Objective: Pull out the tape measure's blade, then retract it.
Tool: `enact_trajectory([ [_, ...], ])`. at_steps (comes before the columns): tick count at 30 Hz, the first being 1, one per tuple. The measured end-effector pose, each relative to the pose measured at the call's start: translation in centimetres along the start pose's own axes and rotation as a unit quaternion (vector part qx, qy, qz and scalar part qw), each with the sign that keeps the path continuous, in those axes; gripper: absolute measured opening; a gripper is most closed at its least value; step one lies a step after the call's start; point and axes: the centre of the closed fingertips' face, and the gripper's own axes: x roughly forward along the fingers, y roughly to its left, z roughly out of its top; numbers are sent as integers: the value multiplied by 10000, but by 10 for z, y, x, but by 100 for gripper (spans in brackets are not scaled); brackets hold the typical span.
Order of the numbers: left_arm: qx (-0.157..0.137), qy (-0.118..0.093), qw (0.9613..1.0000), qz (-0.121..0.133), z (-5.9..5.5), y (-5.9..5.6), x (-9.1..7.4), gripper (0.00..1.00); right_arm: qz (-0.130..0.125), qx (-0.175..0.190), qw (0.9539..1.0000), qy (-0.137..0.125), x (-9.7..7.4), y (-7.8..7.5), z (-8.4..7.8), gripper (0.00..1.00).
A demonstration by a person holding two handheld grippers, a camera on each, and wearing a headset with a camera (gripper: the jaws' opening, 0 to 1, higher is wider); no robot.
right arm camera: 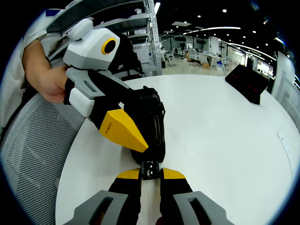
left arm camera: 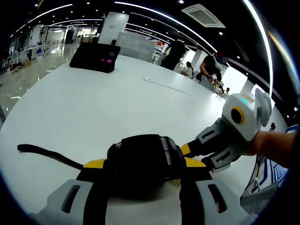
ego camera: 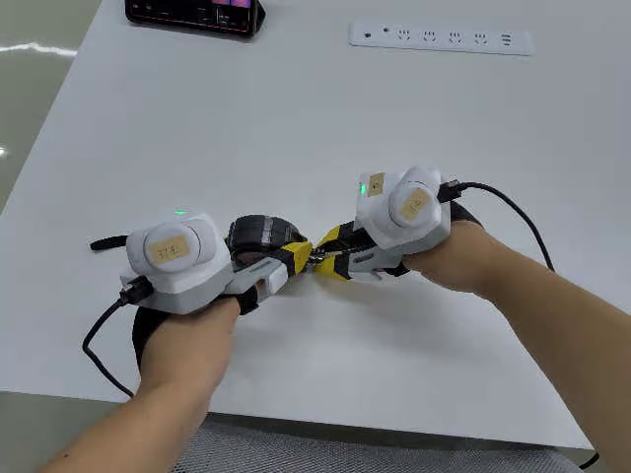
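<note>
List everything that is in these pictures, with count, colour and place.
table: 1, white, under everything
tape measure: 1, black, near the front edge
strap: 1, black, lying on the table beside the tape measure
power strip: 1, white, far right
device: 1, black, far left
chair: 1, grey mesh, at the near edge
left gripper: 1, white and grey with yellow tips, closed on the tape measure's case
right gripper: 1, same colours, closed on the blade's tip
left hand: 1, holding the left gripper
right hand: 1, holding the right gripper

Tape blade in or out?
In: the right gripper pinches the blade tip right against the tape measure, no blade length showing.
</note>
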Motion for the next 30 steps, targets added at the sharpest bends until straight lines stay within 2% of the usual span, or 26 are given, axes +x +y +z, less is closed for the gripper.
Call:
enact_trajectory([
  [8, -1, -5, 10000, -8, 0, 0, 0, 57, 6, -22, 10000, -52, 5, 0, 4, 12],
  [24, 8, 7, 10000, -34, 0, -1, 0, 59, -25, -17, 10000, -21, 5, 2, 4, 13],
  [30, 157, 8, 9998, -89, -1, -1, 0, 60, -48, -48, 10000, -24, 3, 1, 5, 16],
])
